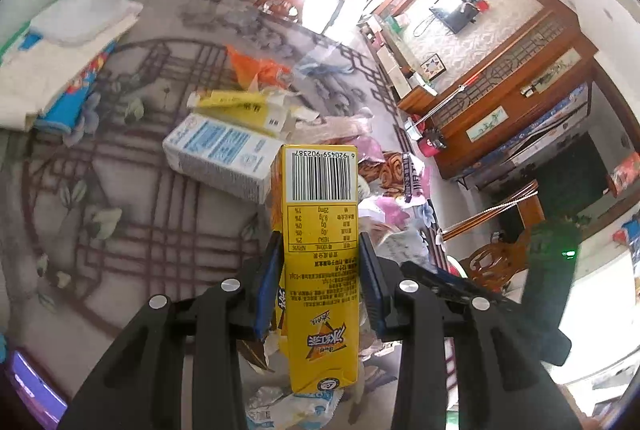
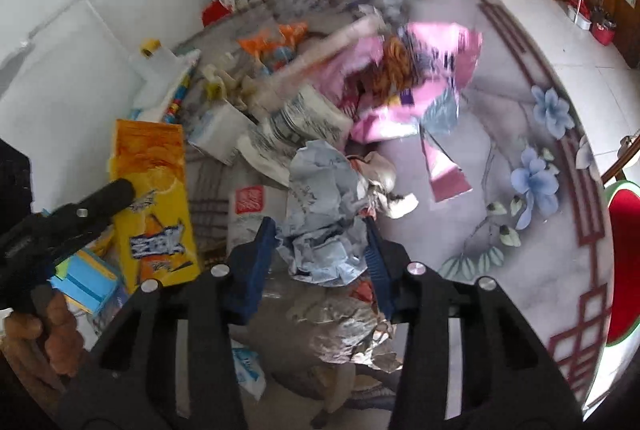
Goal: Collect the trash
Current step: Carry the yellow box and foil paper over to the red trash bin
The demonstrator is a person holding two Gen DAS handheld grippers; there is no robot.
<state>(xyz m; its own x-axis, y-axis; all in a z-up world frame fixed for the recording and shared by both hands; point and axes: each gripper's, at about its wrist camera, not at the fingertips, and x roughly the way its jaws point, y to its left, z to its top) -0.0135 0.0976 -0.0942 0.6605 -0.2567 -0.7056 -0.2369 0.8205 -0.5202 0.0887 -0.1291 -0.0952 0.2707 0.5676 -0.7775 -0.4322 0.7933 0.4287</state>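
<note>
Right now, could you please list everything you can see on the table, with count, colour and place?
yellow drink carton: one, yellow, held in the left tool
crumpled paper: one, pale blue, between the right tool's fingers
milk carton: one, white and blue, lying behind the yellow carton
pink wrapper: one, pink, far side of the pile
orange wrapper: one, orange, further back
table: one, grey marble with flower print
left tool: shut on the carton
right tool: closed on the paper

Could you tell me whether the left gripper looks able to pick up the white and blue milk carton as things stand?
Probably not yet: the left gripper is shut on the yellow drink carton, so its jaws are occupied, though the white and blue milk carton lies uncovered ahead.
</note>
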